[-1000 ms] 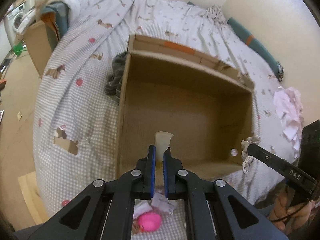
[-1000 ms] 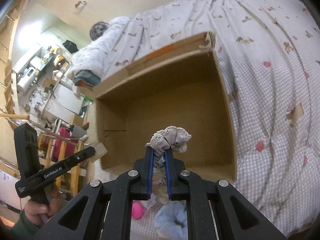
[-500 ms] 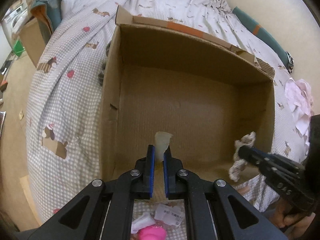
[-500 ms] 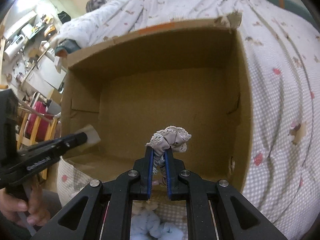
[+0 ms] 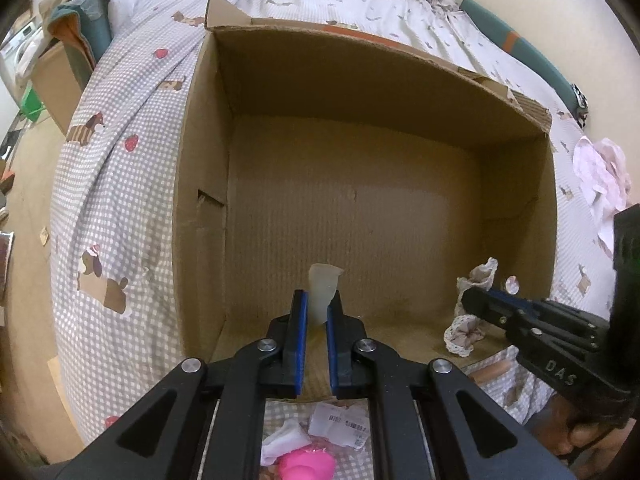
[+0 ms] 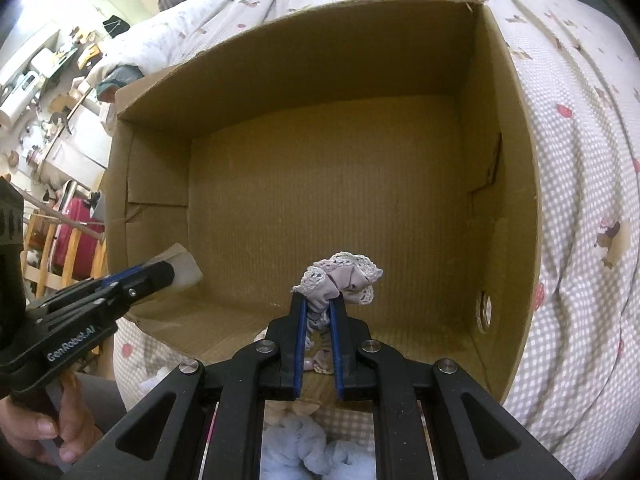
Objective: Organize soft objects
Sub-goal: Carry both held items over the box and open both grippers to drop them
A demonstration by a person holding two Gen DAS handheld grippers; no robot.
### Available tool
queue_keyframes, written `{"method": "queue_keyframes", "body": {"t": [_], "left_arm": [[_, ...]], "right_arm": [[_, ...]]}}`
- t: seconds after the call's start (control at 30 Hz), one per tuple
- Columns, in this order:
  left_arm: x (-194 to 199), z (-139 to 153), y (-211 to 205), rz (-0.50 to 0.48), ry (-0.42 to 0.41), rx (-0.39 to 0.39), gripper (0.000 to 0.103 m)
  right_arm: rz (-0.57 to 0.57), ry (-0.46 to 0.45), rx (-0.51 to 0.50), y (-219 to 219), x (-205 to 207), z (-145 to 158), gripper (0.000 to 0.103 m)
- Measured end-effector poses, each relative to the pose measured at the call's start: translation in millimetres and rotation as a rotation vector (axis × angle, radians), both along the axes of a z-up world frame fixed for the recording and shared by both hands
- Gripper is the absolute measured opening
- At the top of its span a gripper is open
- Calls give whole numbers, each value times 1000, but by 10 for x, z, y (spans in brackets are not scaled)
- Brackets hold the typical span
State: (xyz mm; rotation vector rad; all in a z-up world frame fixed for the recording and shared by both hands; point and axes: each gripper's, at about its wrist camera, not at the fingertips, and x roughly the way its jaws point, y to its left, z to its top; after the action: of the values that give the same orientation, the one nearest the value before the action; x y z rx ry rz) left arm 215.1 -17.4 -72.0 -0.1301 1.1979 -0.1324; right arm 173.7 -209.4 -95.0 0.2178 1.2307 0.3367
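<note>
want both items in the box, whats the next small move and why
Probably ease both tools slightly farther in, then open. The left tool pinches a pale translucent piece and the right tool a lace-trimmed cloth, both just inside the cardboard box.

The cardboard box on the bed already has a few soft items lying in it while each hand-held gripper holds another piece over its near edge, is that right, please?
Not quite: the cardboard box is empty, as both wrist views show down to its bare floor. The rest holds: the left hand-held gripper grips a pale translucent piece, and the right hand-held gripper grips a lace-trimmed cloth at the near edge.
</note>
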Motion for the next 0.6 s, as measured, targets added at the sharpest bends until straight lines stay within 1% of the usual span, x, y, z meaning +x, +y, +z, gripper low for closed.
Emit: {"method": "queue_keyframes", "body": {"t": [0.13, 0.3, 0.5, 0.57, 0.6], "left_arm": [[-3, -1, -25, -1, 4, 0, 8], [-16, -7, -69, -12, -7, 22, 8], [-36, 17, -107, -19, -12, 42, 12], [-41, 27, -122, -24, -3, 49, 21], [-42, 38, -133, -26, -5, 51, 22]], "right_arm": [[-6, -5, 6, 0, 5, 9, 13], [-5, -17, 9, -21, -1, 25, 13], [-5, -28, 16, -45, -15, 45, 13], [-11, -37, 13, -64, -20, 65, 13], [-15, -43, 9, -72, -25, 77, 14]]}}
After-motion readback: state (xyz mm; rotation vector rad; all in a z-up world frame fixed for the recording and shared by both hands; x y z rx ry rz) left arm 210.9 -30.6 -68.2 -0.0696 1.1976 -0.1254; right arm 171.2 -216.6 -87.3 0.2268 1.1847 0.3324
